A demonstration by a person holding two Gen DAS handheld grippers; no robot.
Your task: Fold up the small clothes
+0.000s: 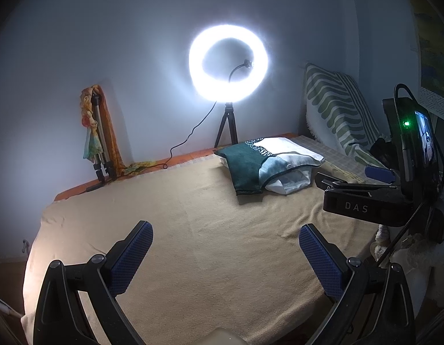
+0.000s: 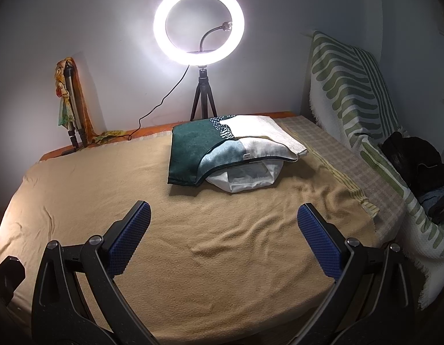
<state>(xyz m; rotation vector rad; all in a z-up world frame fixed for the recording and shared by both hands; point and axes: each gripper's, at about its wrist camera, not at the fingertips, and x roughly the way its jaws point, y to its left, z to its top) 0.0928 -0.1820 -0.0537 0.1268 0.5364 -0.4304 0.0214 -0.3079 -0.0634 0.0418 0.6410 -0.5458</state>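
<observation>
Both claws hover level above the tan blanket (image 2: 222,230), the left claw (image 1: 225,258) and right claw (image 2: 223,238) spread wide, grasping nothing, short of the pillow (image 2: 222,149).

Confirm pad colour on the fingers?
Blue, with a fine textured grid, on black fingers. Clearest in the right wrist view.

The white bundle (image 2: 245,176) lies mostly buried under the green-and-cream cushion cover (image 2: 222,149), so what garment it is I can't say; the dark heap (image 2: 417,166) at three o'clock runs off the right wrist view's edge, its make-up unreadable. In the left wrist view the right gripper (image 1: 362,198) at three o'clock is cut by the frame, its fingertips hidden; the ring light (image 1: 228,63) glares its own rim away.
</observation>
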